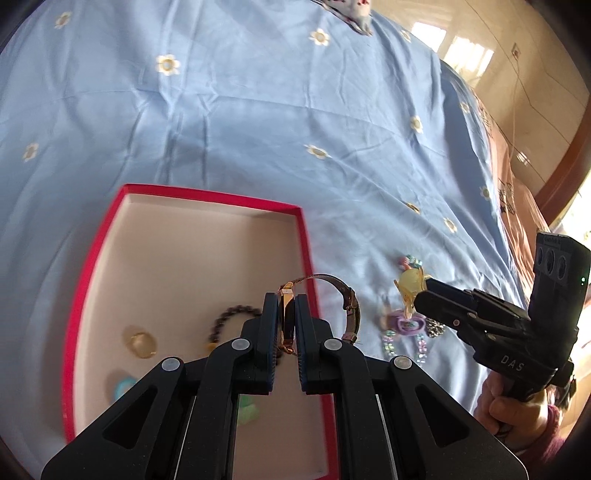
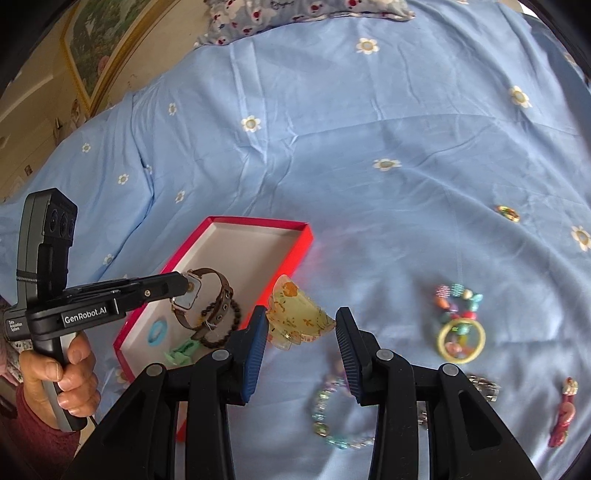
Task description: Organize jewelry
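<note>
My left gripper (image 1: 286, 317) is shut on a watch (image 1: 347, 306) with a brown strap, holding it over the right edge of the red box (image 1: 207, 194); the watch also shows in the right wrist view (image 2: 201, 302). The box (image 2: 258, 221) holds a dark bead bracelet (image 1: 231, 319), a yellow ring (image 1: 140, 343) and blue and green pieces. My right gripper (image 2: 301, 325) holds a yellow translucent hair claw (image 2: 297, 314) between its pads, above the blue sheet, right of the box. In the left wrist view the claw (image 1: 410, 286) sits at that gripper's tip.
On the blue flowered sheet (image 2: 332, 147) lie a colourful stone bracelet with a yellow ring (image 2: 460, 321), a pastel bead bracelet (image 2: 328, 417), a red hair clip (image 2: 563, 413), a sparkly piece (image 2: 484, 387) and a small ring (image 2: 508, 213). A pillow (image 2: 295, 11) lies at the head.
</note>
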A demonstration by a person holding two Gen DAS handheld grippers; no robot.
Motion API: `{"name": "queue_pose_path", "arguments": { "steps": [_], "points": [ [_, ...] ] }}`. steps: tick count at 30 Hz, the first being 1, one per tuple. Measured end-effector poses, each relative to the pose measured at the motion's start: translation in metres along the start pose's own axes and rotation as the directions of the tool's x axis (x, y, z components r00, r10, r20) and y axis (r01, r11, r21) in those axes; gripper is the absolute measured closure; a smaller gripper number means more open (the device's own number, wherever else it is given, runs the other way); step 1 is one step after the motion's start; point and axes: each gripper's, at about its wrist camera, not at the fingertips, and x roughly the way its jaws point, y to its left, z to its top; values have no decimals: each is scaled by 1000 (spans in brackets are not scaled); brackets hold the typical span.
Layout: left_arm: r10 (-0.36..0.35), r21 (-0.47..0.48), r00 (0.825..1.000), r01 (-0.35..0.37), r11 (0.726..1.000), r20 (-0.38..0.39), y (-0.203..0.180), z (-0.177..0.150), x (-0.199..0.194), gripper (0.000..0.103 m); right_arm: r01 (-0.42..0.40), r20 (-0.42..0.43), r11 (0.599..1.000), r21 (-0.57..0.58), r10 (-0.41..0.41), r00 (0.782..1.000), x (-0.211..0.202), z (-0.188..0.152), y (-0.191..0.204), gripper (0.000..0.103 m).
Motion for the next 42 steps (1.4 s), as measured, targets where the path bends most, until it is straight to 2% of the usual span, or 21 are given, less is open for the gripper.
{"name": "queue_pose_path", "arguments": {
  "steps": [21,32,42],
  "points": [
    [117,-100,993,-114,988,25,76,5,-7,96,-67,-46,995,-80,64,997,60,25,57,65],
    [167,-107,986,-167,980,-10,103,18,22,96,-49,-108,988,-148,33,994,106,36,72,65],
    [192,-91,980,-196,976,-49,110,13,42,95,-13,-171,974,-228,-27,985,137,33,82,65]
  ]
}}
